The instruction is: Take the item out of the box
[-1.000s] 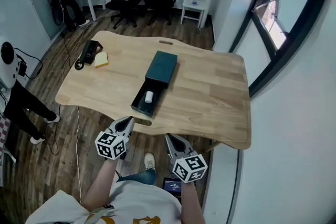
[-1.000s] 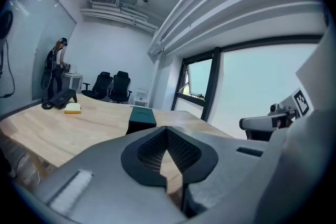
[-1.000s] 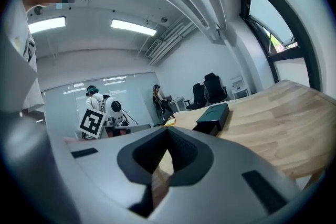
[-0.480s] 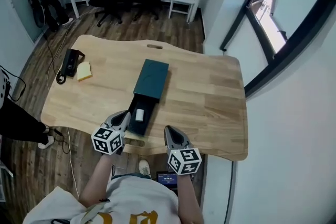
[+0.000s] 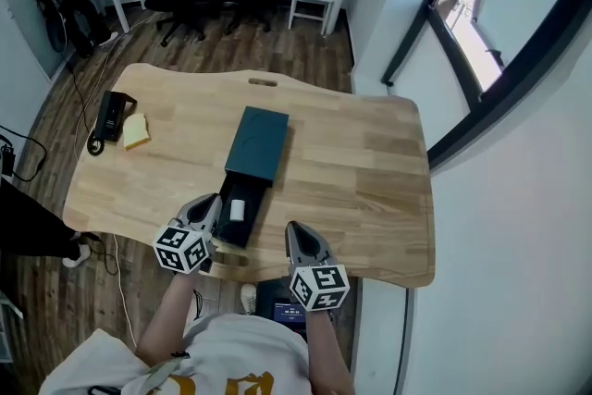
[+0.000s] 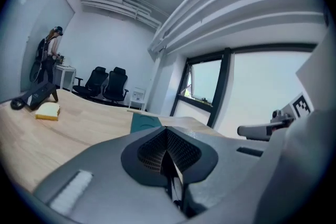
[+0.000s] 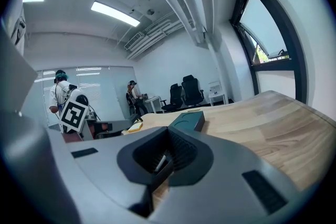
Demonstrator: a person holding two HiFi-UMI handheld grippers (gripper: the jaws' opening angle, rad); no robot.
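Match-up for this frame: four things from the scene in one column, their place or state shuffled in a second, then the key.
1. white item
2. yellow pad
3. dark green box
4. left tongs

A. middle of the table, tray slid out toward the person
B. shut, at the table's near edge beside the tray
C. lying in the open tray
D. near the table's left end, next to a black device

Pairs: 1-C; 2-D; 3-A; 4-B
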